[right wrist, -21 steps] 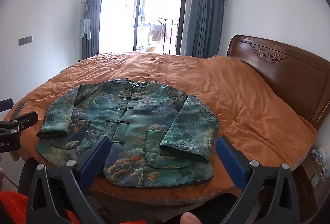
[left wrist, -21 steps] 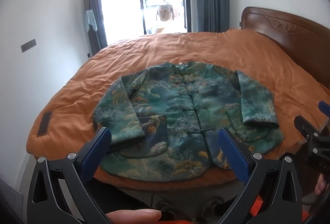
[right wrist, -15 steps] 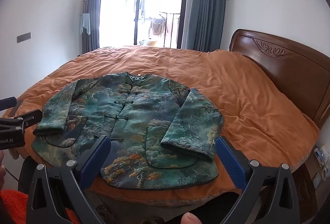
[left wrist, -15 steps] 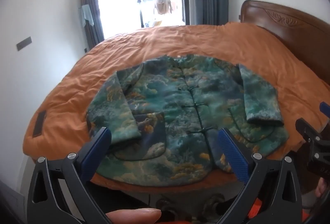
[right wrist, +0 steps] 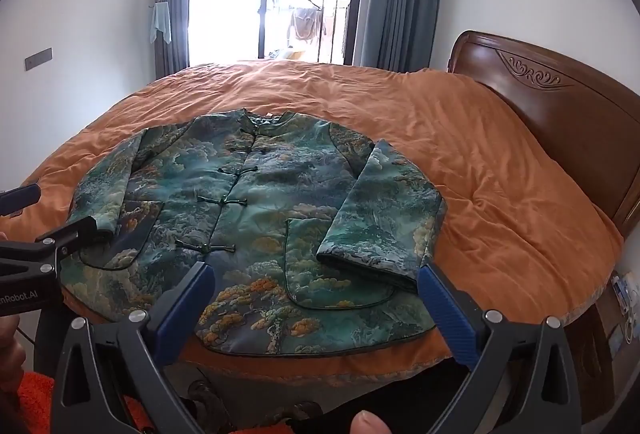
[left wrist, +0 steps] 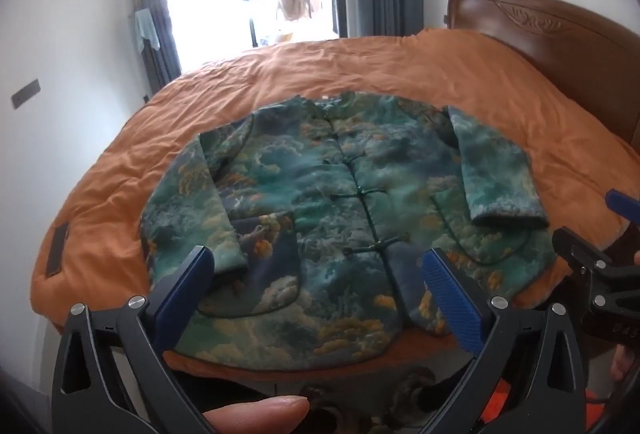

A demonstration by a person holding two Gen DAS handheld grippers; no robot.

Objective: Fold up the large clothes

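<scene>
A green patterned jacket [right wrist: 256, 218] lies flat, buttoned, front up, on an orange bed [right wrist: 500, 194], collar at 12 o'clock, hem at 6, both sleeves laid down along its sides. The left gripper [left wrist: 316, 294] and right gripper [right wrist: 316, 298] hover over the hem, both spread wide and empty. Folding looks not yet begun; next, likely, each claw must pinch 1 sleeve or side edge.

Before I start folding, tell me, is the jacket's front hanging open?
No, the jacket lies flat on the orange bedspread with its front fastened shut by a row of knot buttons.
</scene>
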